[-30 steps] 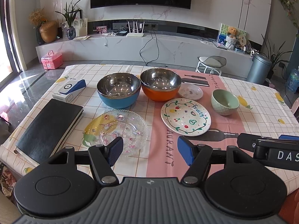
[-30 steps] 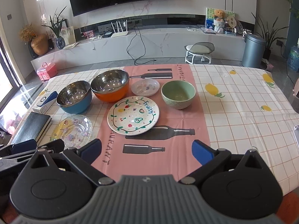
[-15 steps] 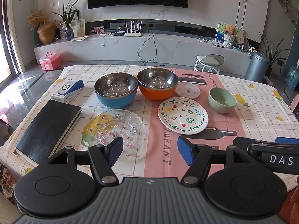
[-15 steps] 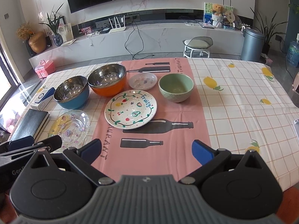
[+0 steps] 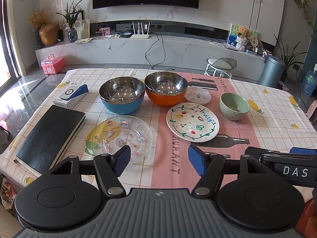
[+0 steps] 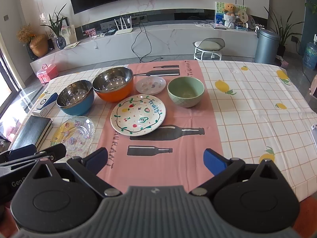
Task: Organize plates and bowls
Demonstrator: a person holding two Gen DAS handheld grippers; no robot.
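On the table stand a blue steel bowl, an orange steel bowl, a green ceramic bowl, a white "Fruity" plate, a small white saucer and a clear glass plate. My left gripper is open and empty above the near edge, by the glass plate. My right gripper is open and empty above the pink runner, short of the Fruity plate.
A black notebook and a white-and-blue box lie at the table's left side. The patterned tablecloth covers the right half. Beyond the table are a stool, a bin and a TV console.
Both grippers have pulled back and risen slightly, so the dishes look a little farther away. No dish has moved and both stay open.
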